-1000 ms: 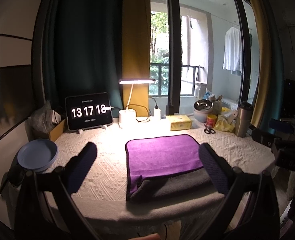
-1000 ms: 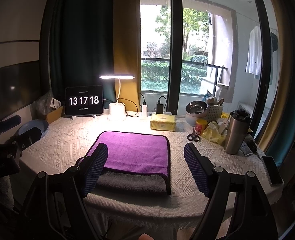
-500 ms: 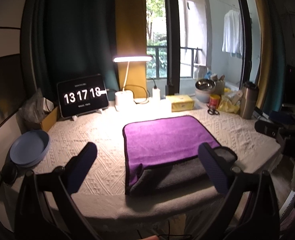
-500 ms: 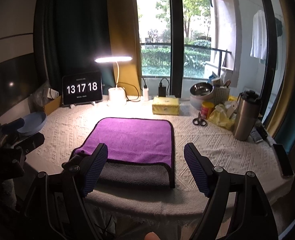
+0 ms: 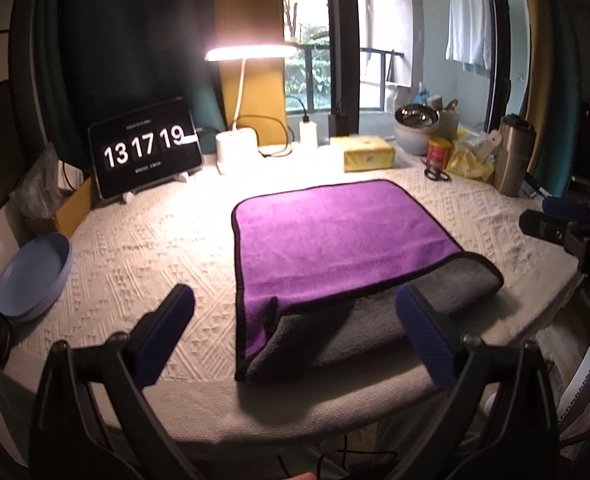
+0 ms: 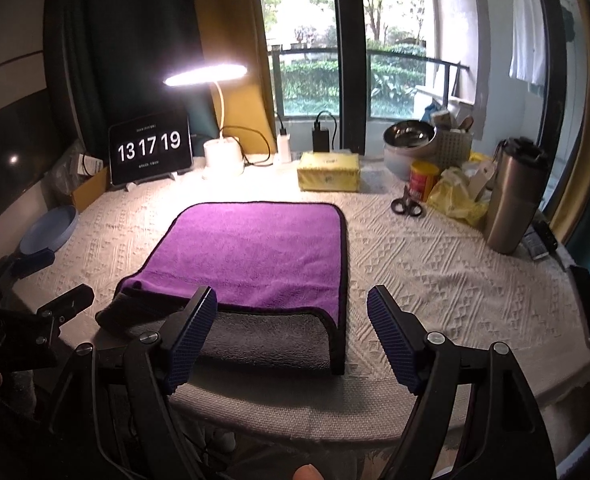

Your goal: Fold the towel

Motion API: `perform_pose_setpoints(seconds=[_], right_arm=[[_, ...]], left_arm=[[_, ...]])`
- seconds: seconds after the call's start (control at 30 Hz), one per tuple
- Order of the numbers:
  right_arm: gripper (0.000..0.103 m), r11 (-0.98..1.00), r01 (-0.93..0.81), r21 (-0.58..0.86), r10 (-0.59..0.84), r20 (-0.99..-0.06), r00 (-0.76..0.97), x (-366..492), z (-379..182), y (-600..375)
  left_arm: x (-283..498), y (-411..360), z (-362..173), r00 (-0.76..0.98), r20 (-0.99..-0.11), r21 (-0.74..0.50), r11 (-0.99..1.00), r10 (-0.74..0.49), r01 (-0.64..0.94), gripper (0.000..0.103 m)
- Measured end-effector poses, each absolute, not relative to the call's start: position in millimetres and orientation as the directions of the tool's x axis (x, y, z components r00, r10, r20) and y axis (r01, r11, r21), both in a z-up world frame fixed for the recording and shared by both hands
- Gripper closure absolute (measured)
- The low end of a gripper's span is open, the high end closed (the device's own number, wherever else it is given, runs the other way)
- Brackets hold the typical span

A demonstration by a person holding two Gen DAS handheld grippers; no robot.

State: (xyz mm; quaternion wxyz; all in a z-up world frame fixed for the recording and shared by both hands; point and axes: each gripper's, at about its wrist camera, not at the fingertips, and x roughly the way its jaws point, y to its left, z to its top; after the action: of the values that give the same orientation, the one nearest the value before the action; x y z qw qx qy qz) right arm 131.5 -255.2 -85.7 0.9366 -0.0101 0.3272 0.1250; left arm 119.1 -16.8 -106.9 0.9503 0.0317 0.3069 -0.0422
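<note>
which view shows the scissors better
The right wrist view: the scissors lie in plain sight on the tablecloth, both black handle loops clear, beside the red can. In the left wrist view they sit far off near the right edge, small and dark, with only the loops readable.

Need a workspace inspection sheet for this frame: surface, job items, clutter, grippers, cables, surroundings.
Surface: table under a white textured cloth.
Job's things: towel lies flat, purple side up, grey near edge showing beneath.
Clutter: clock, blue plate, yellow box, scissors, metal bowl, red can, steel tumbler, yellow bag.
Grippers: left gripper open, holding nothing; right gripper open, holding nothing.
Cables: lamp cable runs to a charger by the window.
Surroundings: lit lamp, dark curtains, balcony, hanging shirt.
</note>
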Motion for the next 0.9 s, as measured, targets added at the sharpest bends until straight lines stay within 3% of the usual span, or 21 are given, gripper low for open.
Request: perform_pose_setpoints(seconds=[0.2,0.4,0.47,0.63,0.73,0.9], right_arm=[[0.029,0.966,-0.248,0.079,0.238,-0.657,0.715,150.9,-104.1,-256.7],[0.032,0.964,-0.240,0.113,0.249,-0.693,0.677,168.7,-123.7,-263.2],[0.039,0.965,-0.236,0.117,0.248,-0.704,0.665,173.6,-130.2,-264.8],[0.041,0.963,-0.238,0.129,0.255,-0.726,0.639,183.0,-144.5,-265.1],[0.050,0.962,-0.238,0.134,0.257,-0.738,0.624,187.4,-152.9,-265.4],[0.055,0.962,-0.236,0.141,0.258,-0.757,0.601,192.0,-165.4,-267.2]], left_arm=[[138.1,-18.5,-123.2,0.767,-0.638,0.041,0.993,-0.062,0.115,0.011],[152.7,-17.8,-141.6,0.726,-0.685,0.034,0.993,-0.059,0.113,0.012],[155.9,-17.4,-147.0,0.715,-0.697,0.036,0.993,-0.056,0.113,0.015],[163.9,-16.8,-164.8,0.675,-0.735,0.029,0.993,-0.058,0.117,0.029],[166.5,-17.5,-172.1,0.658,-0.751,0.030,0.992,-0.057,0.120,0.034],[168.2,-19.3,-181.5,0.643,-0.764,0.037,0.991,-0.053,0.125,0.044]])
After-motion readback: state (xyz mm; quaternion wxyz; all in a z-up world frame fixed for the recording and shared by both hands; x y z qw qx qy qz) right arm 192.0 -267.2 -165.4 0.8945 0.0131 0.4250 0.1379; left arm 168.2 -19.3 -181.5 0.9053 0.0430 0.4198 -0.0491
